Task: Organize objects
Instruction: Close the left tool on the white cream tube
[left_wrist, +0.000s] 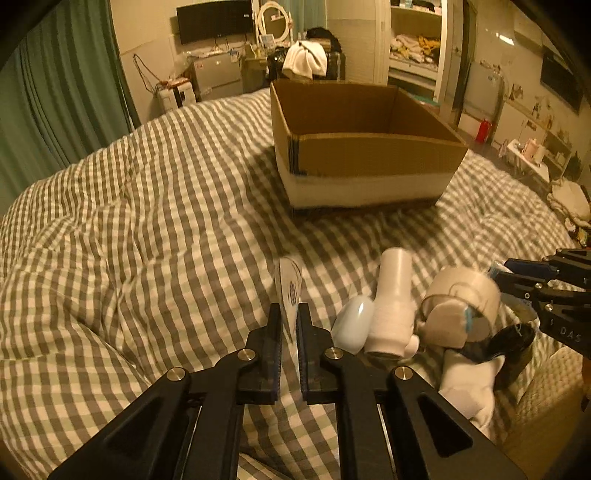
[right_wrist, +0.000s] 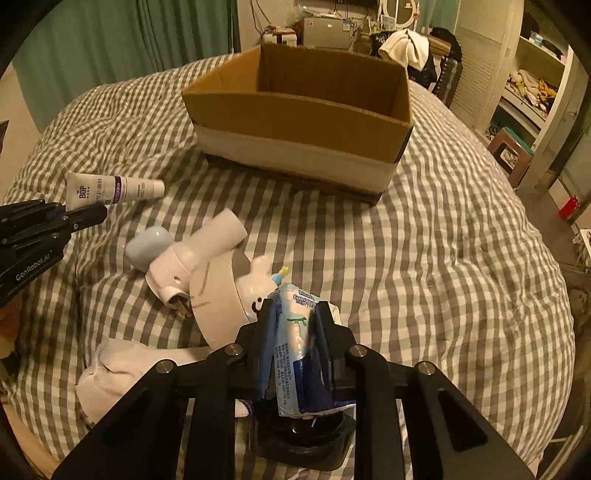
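left tongs are pinching the white tube, right tongs clamped on a blue packet, both low over the checked bed, cardboard box sitting open further back

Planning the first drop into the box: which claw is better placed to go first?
Right, marginally. Right claw is shut on a packet, left claw on a tube; the box looks closer in the right view.
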